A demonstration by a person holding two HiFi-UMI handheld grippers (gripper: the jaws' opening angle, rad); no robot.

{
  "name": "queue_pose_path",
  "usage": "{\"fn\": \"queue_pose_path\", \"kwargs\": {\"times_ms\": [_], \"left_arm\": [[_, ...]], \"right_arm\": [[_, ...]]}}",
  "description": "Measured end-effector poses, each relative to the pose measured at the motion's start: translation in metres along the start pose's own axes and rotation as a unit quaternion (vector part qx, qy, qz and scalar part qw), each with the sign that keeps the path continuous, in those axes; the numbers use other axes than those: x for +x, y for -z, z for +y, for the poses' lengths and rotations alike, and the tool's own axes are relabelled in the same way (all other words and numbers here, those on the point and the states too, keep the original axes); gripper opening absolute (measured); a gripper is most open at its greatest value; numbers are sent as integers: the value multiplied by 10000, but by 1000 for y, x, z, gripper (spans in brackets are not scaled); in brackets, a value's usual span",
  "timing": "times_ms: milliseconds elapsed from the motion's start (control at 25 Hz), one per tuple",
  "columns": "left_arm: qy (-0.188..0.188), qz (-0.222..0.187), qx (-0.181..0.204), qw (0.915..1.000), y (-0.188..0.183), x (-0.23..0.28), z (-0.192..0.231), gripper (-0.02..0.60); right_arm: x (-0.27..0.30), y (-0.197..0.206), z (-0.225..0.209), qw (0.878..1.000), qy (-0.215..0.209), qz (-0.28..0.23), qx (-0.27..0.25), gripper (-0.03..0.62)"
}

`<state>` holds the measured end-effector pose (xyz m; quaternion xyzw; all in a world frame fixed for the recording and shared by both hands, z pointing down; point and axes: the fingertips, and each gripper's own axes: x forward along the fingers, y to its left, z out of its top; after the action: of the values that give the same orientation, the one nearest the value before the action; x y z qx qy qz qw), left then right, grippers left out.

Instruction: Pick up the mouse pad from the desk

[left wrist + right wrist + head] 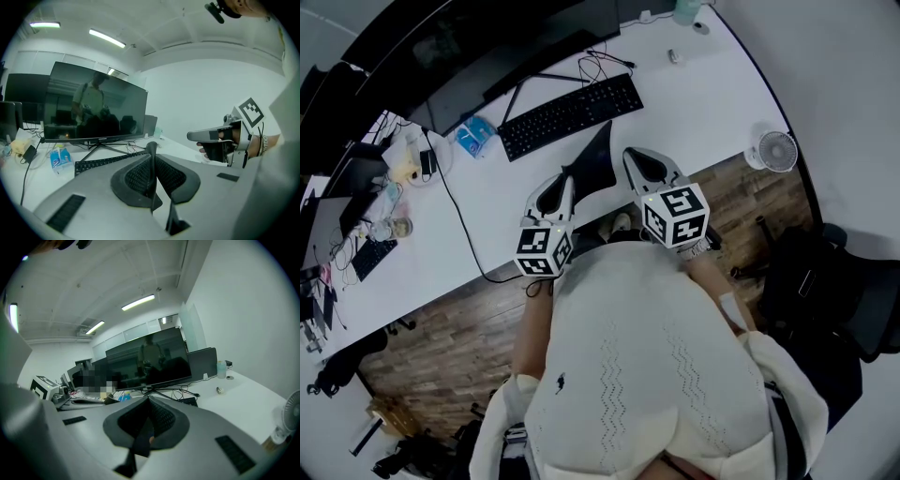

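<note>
Head view steeply down over desk (703, 103); both gripper views low, toward shared monitor (93, 108).

Left tool (151, 151) and right tool (148, 402) clamped shut.

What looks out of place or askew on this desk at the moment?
Only the mouse pad. It does not lie flat on the desk but stands on edge in front of the keyboard, pinched by the left gripper and the right gripper. Nothing looks spilled or damaged.
</note>
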<state>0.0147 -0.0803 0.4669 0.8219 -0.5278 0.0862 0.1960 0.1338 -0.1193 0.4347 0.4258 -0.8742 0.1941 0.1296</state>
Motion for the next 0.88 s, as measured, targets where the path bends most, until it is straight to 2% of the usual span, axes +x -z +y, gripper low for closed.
{"fn": "queue_pose_path", "kwargs": {"times_ms": [280, 560, 880], "left_arm": [[-116, -318, 89, 9994, -25, -6, 0, 32], [-122, -430, 146, 9989, -40, -10, -1, 32], [-219, -586, 233, 9978, -71, -21, 1, 32]], "right_arm": [[0, -8, 5, 9999, -53, -90, -32, 2], [-5, -18, 15, 9995, -164, -209, -194, 1], [-18, -62, 3, 9972, -78, -615, -407, 1]]}}
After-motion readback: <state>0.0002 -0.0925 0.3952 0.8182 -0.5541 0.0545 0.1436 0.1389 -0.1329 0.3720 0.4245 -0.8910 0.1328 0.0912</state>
